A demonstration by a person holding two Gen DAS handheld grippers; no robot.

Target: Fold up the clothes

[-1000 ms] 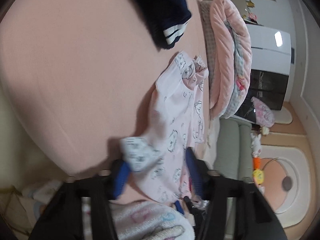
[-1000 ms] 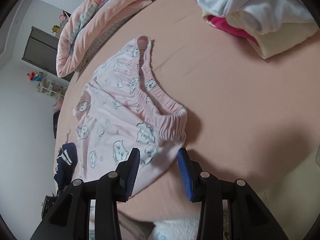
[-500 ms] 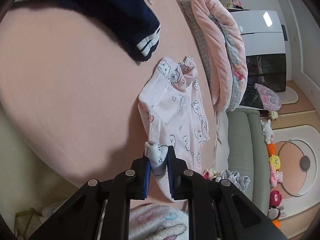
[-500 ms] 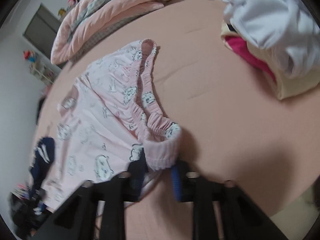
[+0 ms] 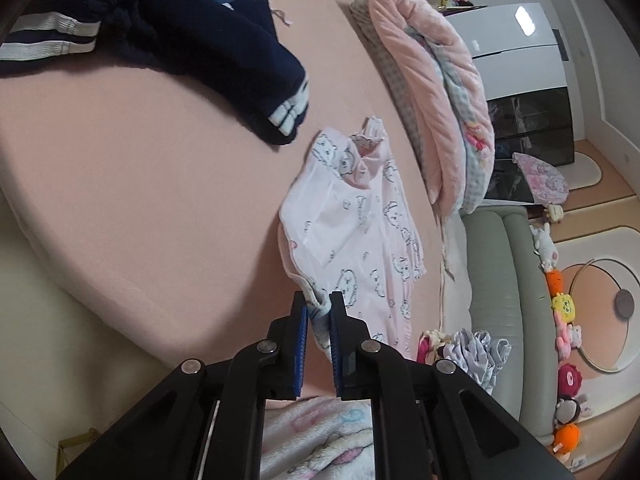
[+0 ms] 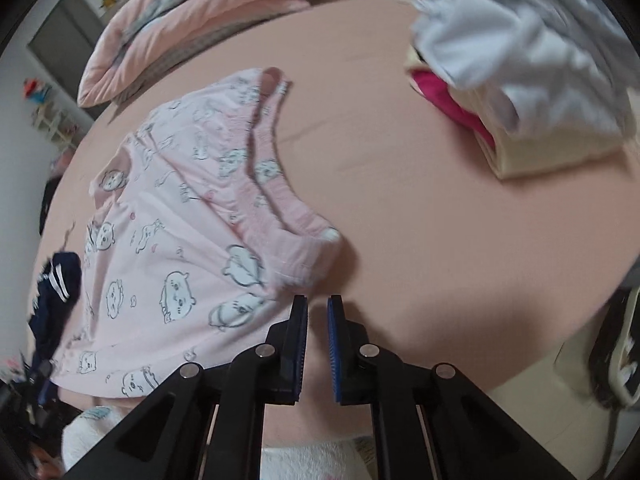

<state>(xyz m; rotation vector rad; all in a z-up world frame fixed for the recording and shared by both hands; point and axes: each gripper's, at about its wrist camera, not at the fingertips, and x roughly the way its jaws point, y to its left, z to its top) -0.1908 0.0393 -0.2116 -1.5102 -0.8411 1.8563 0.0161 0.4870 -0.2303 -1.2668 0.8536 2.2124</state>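
Note:
Pink pants (image 5: 352,232) printed with little cartoon animals lie on the salmon bed (image 5: 140,184). My left gripper (image 5: 319,305) is shut on a leg cuff and holds it raised off the sheet. In the right wrist view the same pants (image 6: 180,216) spread flat, the gathered waistband (image 6: 296,232) nearest me. My right gripper (image 6: 318,305) is closing, its jaws a narrow slit apart. The waistband's corner tapers into the fingertips and is pinched there. Lower in the slit no cloth shows.
A navy garment with white stripes (image 5: 180,32) lies at the bed's far side. A rolled pink quilt (image 5: 436,92) lines one edge, beside a grey-green sofa (image 5: 496,280). A pile of white, magenta and cream clothes (image 6: 520,60) sits right of the pants.
Both grippers went from wide open to closed on the pants, the left on the cuff, the right at the waistband. The left has risen, lifting the cuff.

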